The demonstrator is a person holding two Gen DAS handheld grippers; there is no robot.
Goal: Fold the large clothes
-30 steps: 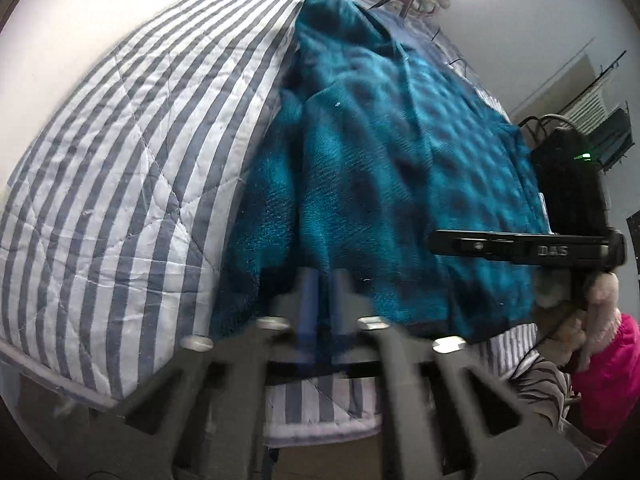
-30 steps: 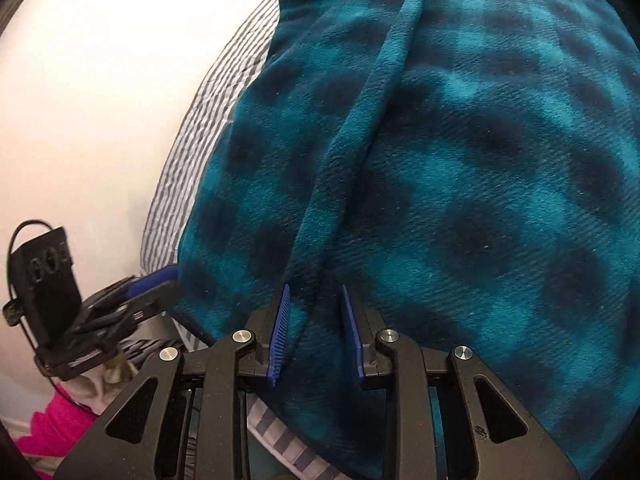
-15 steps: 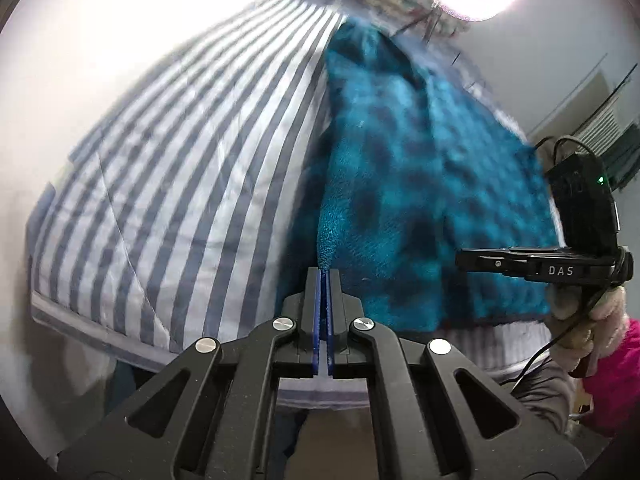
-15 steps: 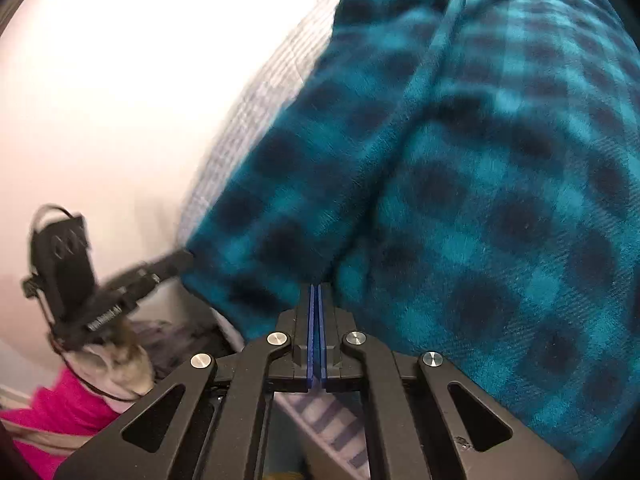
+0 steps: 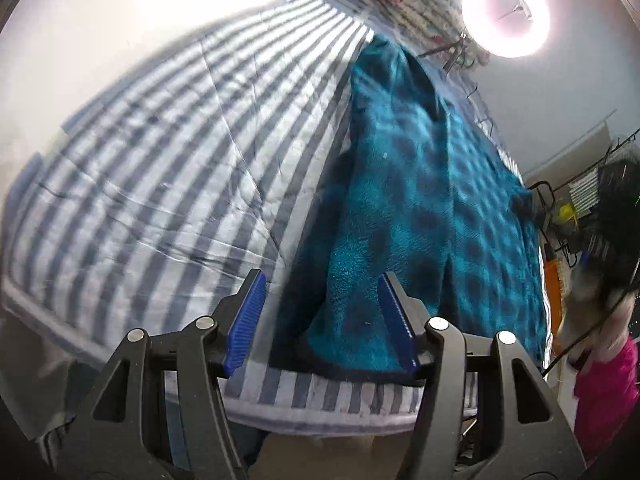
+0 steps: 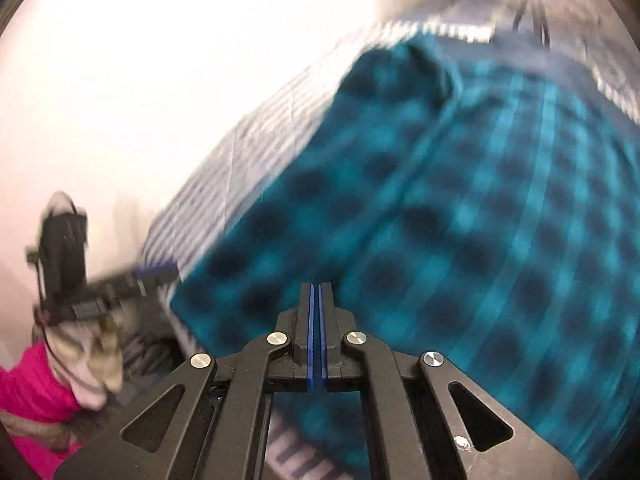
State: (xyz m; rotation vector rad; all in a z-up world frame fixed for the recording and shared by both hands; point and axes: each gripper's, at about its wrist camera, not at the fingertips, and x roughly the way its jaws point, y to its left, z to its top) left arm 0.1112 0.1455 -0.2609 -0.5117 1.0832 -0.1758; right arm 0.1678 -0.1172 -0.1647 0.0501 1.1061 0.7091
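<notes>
The soft, floppy teal checked fleece garment lies on the striped bed, the left gripper has fingers wide open holding nothing, the right gripper has fingers closed, grip unclear; grab its near hem.

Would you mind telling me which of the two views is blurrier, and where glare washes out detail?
Right wrist view: heavy motion blur smears the teal plaid garment and striped bedding; the wall at left is blown out white. Left wrist view: sharper, though the ring light flares and fisheye bends the stripes.
</notes>
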